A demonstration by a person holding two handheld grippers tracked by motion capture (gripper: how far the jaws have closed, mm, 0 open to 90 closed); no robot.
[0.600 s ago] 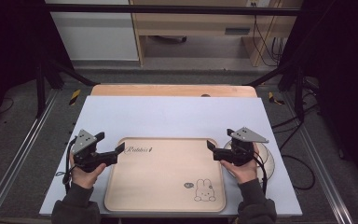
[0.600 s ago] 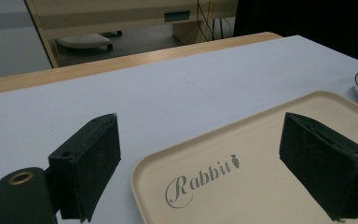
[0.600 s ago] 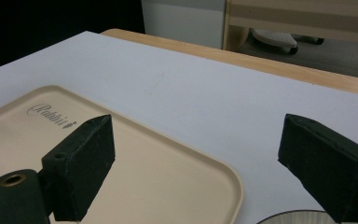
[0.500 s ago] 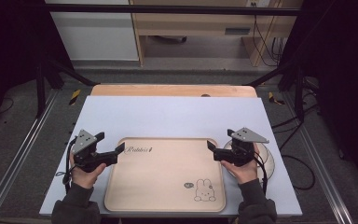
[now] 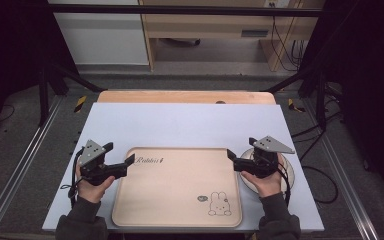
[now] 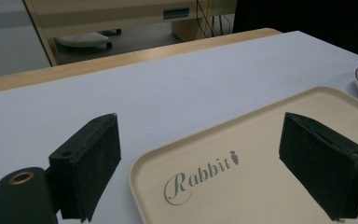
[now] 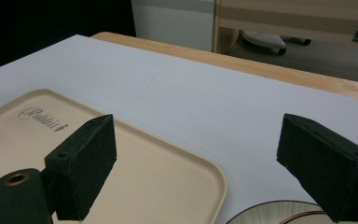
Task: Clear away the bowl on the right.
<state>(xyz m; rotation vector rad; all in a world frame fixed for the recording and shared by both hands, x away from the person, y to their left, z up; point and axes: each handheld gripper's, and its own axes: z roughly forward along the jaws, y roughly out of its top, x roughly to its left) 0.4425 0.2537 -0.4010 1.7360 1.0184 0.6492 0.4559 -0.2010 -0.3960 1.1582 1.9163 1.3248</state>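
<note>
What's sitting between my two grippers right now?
The beige tray spans the stretch between the left gripper and right gripper, seen in the high view.

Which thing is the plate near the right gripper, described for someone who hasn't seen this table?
Start at the pale blue table top, then find the big beige tray printed with a rabbit in the near middle. Just off the tray's right edge, partly under the right gripper, lies the plate. It is round and white with a dark rim, unlike the rectangular tray.

Plate [image 7: 279, 212] cut by bottom edge
</note>
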